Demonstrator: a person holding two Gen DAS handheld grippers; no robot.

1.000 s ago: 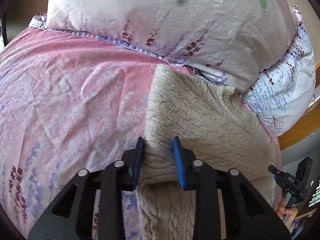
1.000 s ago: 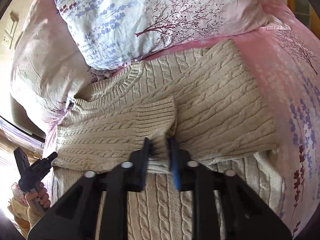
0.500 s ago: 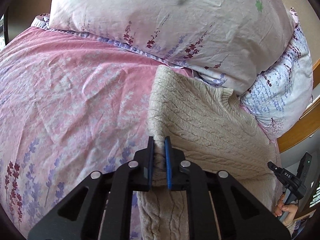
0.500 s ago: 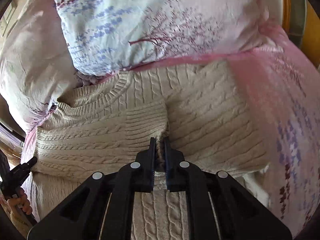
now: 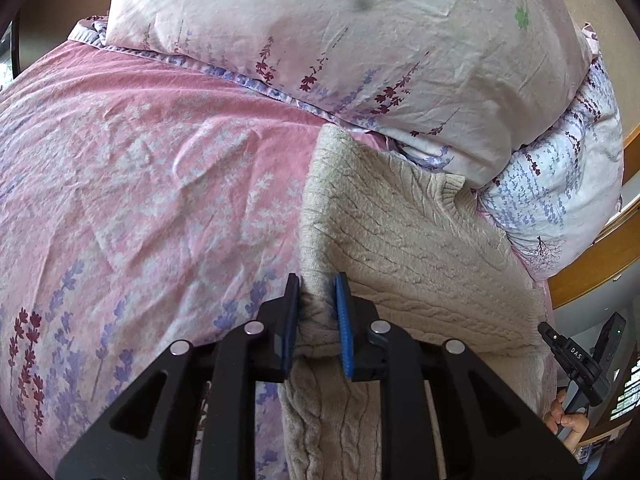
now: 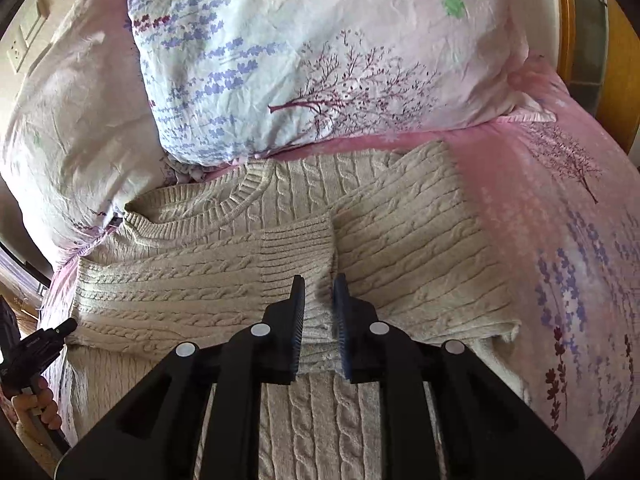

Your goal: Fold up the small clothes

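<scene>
A cream cable-knit sweater lies on the pink bedsheet, its sleeves folded across the body and the collar towards the pillows. My left gripper is shut on the sweater's left side edge, fabric bunched between the blue pads. In the right wrist view the sweater fills the middle. My right gripper is shut on a fold of knit just below the ribbed sleeve cuff.
Two floral pillows lie just beyond the sweater's collar. A wooden bed frame runs along the right side. The other gripper and a hand show at the edges.
Both grippers' jaws stand a little wider apart than half a second ago, with sweater fabric still between them. The left gripper had closed on the sweater edge before that.
</scene>
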